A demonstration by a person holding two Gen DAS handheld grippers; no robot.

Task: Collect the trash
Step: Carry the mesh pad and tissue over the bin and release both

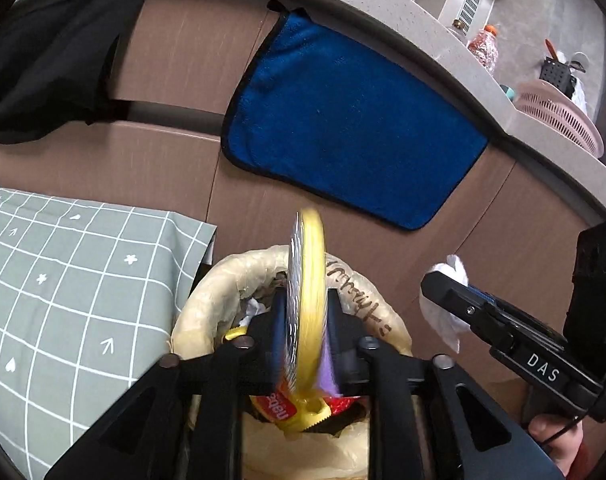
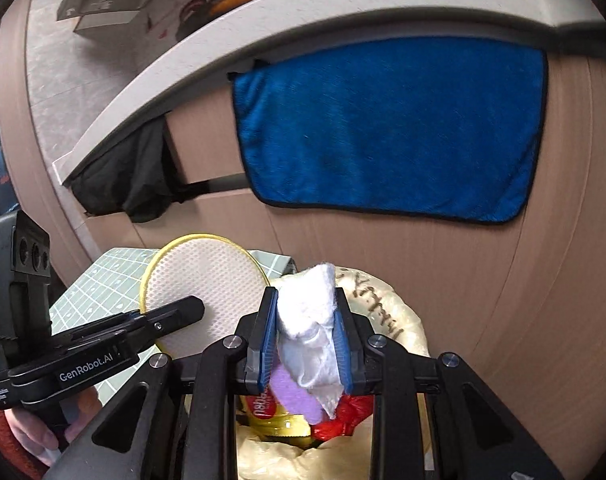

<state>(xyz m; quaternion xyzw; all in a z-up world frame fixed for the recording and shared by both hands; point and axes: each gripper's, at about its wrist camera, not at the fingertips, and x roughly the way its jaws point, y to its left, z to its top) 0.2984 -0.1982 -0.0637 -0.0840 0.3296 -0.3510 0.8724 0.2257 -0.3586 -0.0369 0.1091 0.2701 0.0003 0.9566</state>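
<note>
My left gripper (image 1: 305, 312) is shut on a round yellow-rimmed mesh pad (image 1: 309, 280), held edge-on over the trash bin (image 1: 207, 300). The pad's flat face shows in the right wrist view (image 2: 207, 284). My right gripper (image 2: 307, 320) is shut on a crumpled white tissue (image 2: 311, 328), above the same bin (image 2: 399, 320); the tissue also shows in the left wrist view (image 1: 443, 304). The bin has a pale bag liner and holds a yellow wrapper (image 2: 271, 412), a purple piece (image 2: 291, 392) and red plastic (image 2: 347, 412).
A blue towel (image 1: 343, 128) and a black cloth (image 1: 55, 64) hang on the brown cabinet front behind the bin. A grey-green grid-patterned cloth (image 1: 63, 280) lies left of the bin. A pink basket (image 1: 559, 116) and bottles stand on the counter.
</note>
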